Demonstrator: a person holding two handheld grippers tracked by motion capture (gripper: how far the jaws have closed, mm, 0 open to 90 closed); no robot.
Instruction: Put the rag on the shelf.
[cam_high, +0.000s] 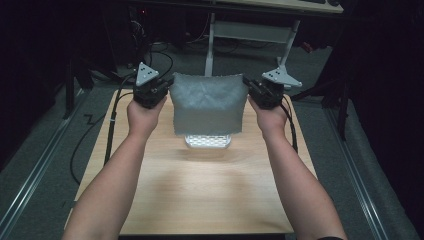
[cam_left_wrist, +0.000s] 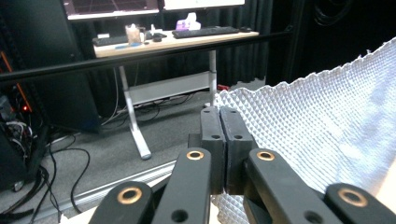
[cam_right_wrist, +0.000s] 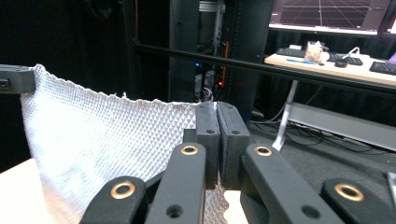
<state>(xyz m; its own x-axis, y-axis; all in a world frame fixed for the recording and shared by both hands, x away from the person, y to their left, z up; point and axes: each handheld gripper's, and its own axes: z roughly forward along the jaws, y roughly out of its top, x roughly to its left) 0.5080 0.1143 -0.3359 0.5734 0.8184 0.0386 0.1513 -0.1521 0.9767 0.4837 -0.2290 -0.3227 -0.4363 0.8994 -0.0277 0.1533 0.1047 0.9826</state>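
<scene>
Hanging between the two grippers, the white cloth (cam_high: 207, 104) was held up above the far half of the wooden table (cam_high: 200, 195), its lower edge dangling near a small perforated white tray (cam_high: 208, 141) that sat on the tabletop. The left gripper (cam_high: 152, 92) had its jaws pressed together on the cloth's upper left corner, and the right gripper (cam_high: 262, 92) was clamped the same way on the upper right corner.

The grip looked thin at both ends: each pair of jaws pinched only a narrow strip of corner fabric, so a sharp pull apart could probably have slid a corner free and let that side drop onto the tray. The top edge sagged a little in the middle, and slack of that kind could have let the cloth swing and drag over the tray.

The high view showed the whole cloth, the tray under it and both forearms. The left gripper view showed the waffle weave of the cloth (cam_left_wrist: 322, 126) up close, trapped at the pads. The right gripper view showed the frayed top edge of the cloth (cam_right_wrist: 93, 140) running away to the other gripper (cam_right_wrist: 16, 79).
</scene>
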